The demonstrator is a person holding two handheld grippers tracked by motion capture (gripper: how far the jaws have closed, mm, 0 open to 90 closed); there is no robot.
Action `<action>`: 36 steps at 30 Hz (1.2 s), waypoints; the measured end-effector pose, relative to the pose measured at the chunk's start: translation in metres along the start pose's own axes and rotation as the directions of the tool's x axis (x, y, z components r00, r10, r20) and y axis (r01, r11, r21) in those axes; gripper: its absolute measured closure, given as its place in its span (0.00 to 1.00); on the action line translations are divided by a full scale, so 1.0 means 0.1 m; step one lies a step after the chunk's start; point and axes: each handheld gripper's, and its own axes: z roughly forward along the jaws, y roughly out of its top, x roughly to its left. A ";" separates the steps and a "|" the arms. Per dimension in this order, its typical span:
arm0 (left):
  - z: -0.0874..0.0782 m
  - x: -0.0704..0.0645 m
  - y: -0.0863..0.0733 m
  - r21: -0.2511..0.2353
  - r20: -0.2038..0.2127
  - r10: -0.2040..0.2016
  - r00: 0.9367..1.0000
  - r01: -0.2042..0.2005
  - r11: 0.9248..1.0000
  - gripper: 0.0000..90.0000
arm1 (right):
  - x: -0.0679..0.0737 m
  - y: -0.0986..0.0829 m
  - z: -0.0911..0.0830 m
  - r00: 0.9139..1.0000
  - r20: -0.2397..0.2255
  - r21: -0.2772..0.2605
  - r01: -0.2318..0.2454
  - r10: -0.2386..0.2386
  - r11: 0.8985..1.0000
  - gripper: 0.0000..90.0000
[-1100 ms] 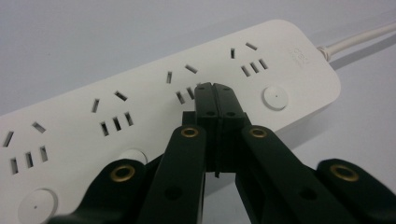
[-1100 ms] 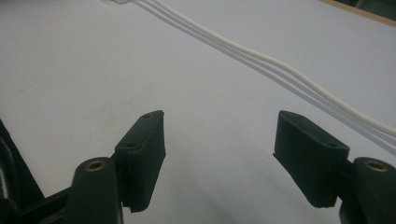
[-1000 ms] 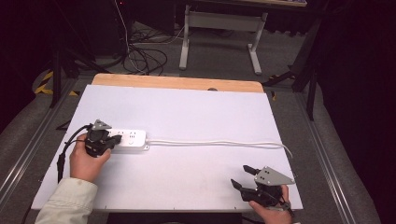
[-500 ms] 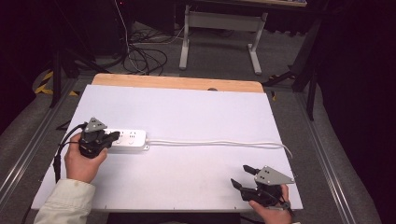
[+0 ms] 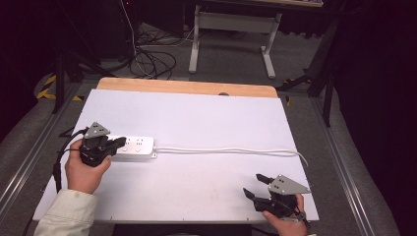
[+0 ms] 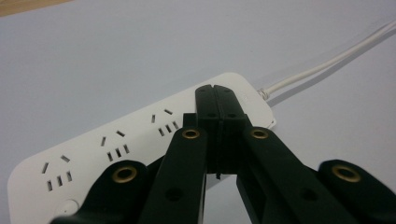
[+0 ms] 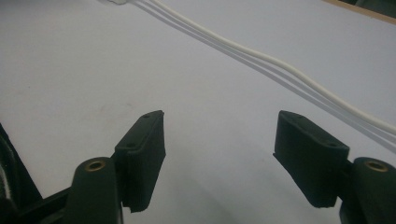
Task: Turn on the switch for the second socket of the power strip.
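Note:
A white power strip (image 5: 136,146) lies at the left of the white table top (image 5: 206,118), and its white cable (image 5: 231,151) runs right toward the table's right edge. My left gripper (image 5: 119,142) is at the strip's left end, held in a hand. In the left gripper view its jaws are pressed shut with nothing between them; the left gripper (image 6: 216,93) points along the power strip (image 6: 116,144) toward the cable (image 6: 327,63). I cannot tell whether it touches the strip. My right gripper (image 5: 252,184) stands open near the front right corner; nothing is between the jaws of the right gripper (image 7: 219,128), and the cable (image 7: 280,63) lies beyond.
A wooden strip (image 5: 187,87) borders the table's far edge. Behind it, on the floor, lie dark cables (image 5: 147,56) and a grey desk frame (image 5: 231,24). Metal rails (image 5: 29,162) run along both sides of the table.
The left hand has shifted slightly at the strip's left end. The strip, the cable and the right gripper have stayed where they were.

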 end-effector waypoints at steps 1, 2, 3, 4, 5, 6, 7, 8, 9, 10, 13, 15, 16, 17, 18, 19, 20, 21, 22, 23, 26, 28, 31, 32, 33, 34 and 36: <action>-0.01 0.00 0.00 -0.003 0.001 -0.004 1.000 0.004 1.000 1.00 | 0.00 0.00 0.00 1.000 0.000 0.000 0.000 0.000 1.000 0.38; -0.02 0.00 0.01 -0.006 0.011 -0.016 1.000 0.016 1.000 1.00 | 0.00 0.00 0.00 1.000 -0.001 0.001 0.000 0.000 1.000 0.38; -0.03 0.00 0.01 -0.015 0.013 -0.019 1.000 0.019 1.000 1.00 | 0.00 0.00 0.00 1.000 -0.002 0.001 0.000 0.000 1.000 0.38; -0.04 0.01 0.01 -0.021 0.021 -0.021 1.000 0.022 1.000 1.00 | 0.00 0.00 0.00 1.000 -0.002 0.001 0.000 0.000 1.000 0.38; -0.06 0.00 0.02 -0.027 0.030 -0.027 0.999 0.028 0.999 1.00 | 0.00 0.00 0.00 1.000 -0.002 0.001 0.000 0.000 1.000 0.38; -0.07 0.00 0.02 -0.034 0.037 -0.022 0.999 0.024 0.999 1.00 | 0.00 0.00 0.00 1.000 -0.002 0.002 0.001 -0.001 1.000 0.38; -0.07 -0.01 0.03 -0.051 0.032 -0.006 0.999 0.008 0.999 0.93 | 0.00 0.00 0.00 1.000 -0.002 0.002 0.000 0.000 1.000 0.38; -0.07 -0.03 0.04 -0.060 0.030 0.017 0.999 -0.015 0.998 0.85 | 0.00 0.00 0.00 1.000 -0.002 0.003 0.000 0.000 1.000 0.38; -0.08 -0.04 0.04 -0.058 0.026 0.026 0.999 -0.025 0.998 0.83 | 0.00 0.00 0.00 1.000 -0.003 0.002 -0.001 0.001 1.000 0.38; -0.09 -0.06 0.05 -0.050 0.014 0.019 1.000 -0.018 0.999 0.79 | 0.00 0.00 0.00 1.000 -0.003 0.001 0.000 0.000 1.000 0.38; -0.14 -0.11 0.06 -0.075 0.033 0.018 0.999 -0.016 0.997 0.65 | 0.00 0.00 0.00 1.000 -0.002 0.001 0.002 -0.002 1.000 0.38; -0.17 -0.15 0.07 -0.095 0.039 0.015 0.999 -0.011 0.995 0.60 | 0.00 0.00 0.00 1.000 -0.002 0.001 0.000 0.000 1.000 0.38; -0.19 -0.16 0.07 -0.108 0.037 0.025 0.999 -0.021 0.994 0.58 | 0.00 0.00 0.00 1.000 -0.001 0.003 0.000 0.000 1.000 0.38; -0.22 -0.17 0.07 -0.117 0.051 0.027 0.998 -0.021 0.993 0.56 | 0.00 0.00 0.00 1.000 -0.002 0.002 0.000 0.000 1.000 0.38; -0.24 -0.19 0.07 -0.134 0.070 0.027 0.997 -0.017 0.991 0.56 | 0.00 0.00 0.00 1.000 -0.002 0.002 0.000 0.000 1.000 0.38; -0.26 -0.20 0.07 -0.147 0.088 0.029 0.996 -0.015 0.989 0.50 | 0.00 0.00 0.00 1.000 -0.002 0.000 0.002 -0.002 1.000 0.38; -0.28 -0.20 0.07 -0.157 0.101 0.036 0.994 -0.020 0.987 0.50 | 0.00 0.00 0.00 1.000 -0.002 0.000 0.002 -0.002 1.000 0.38; -0.30 -0.22 0.06 -0.165 0.109 0.040 0.993 -0.022 0.986 0.47 | 0.00 0.00 0.00 1.000 -0.001 0.001 0.004 -0.004 1.000 0.38; -0.32 -0.23 0.06 -0.169 0.113 0.045 0.993 -0.025 0.985 0.45 | 0.00 0.00 0.00 1.000 -0.002 -0.001 0.003 -0.003 1.000 0.38; -0.34 -0.25 0.05 -0.174 0.120 0.051 0.991 -0.029 0.984 0.42 | 0.00 0.00 0.00 1.000 -0.002 0.000 0.002 -0.002 1.000 0.38; -0.39 -0.29 0.04 -0.192 0.142 0.070 0.987 -0.042 0.980 0.36 | 0.00 0.00 -0.01 1.000 -0.002 0.001 0.004 -0.004 1.000 0.38; -0.43 -0.30 0.03 -0.207 0.152 0.081 0.985 -0.048 0.977 0.32 | 0.00 0.00 -0.01 1.000 -0.002 0.001 0.003 -0.003 1.000 0.38; -0.48 -0.35 0.00 -0.221 0.168 0.106 0.980 -0.068 0.973 0.21 | 0.00 0.00 0.00 1.000 -0.003 -0.001 0.001 -0.001 1.000 0.38; -0.50 -0.35 -0.01 -0.233 0.175 0.126 0.976 -0.083 0.969 0.19 | 0.00 0.00 0.00 1.000 -0.002 0.000 0.004 -0.004 1.000 0.38; -0.51 -0.36 -0.04 -0.247 0.194 0.139 0.971 -0.089 0.965 0.17 | 0.00 0.00 0.00 1.000 -0.002 0.000 0.004 -0.004 1.000 0.38; -0.53 -0.36 -0.06 -0.263 0.211 0.142 0.967 -0.084 0.961 0.15 | 0.01 0.00 -0.01 1.000 -0.002 0.001 0.005 -0.005 1.000 0.38; -0.55 -0.38 -0.10 -0.278 0.241 0.153 0.958 -0.083 0.957 0.14 | 0.00 0.00 -0.01 1.000 -0.001 0.000 0.004 -0.004 1.000 0.38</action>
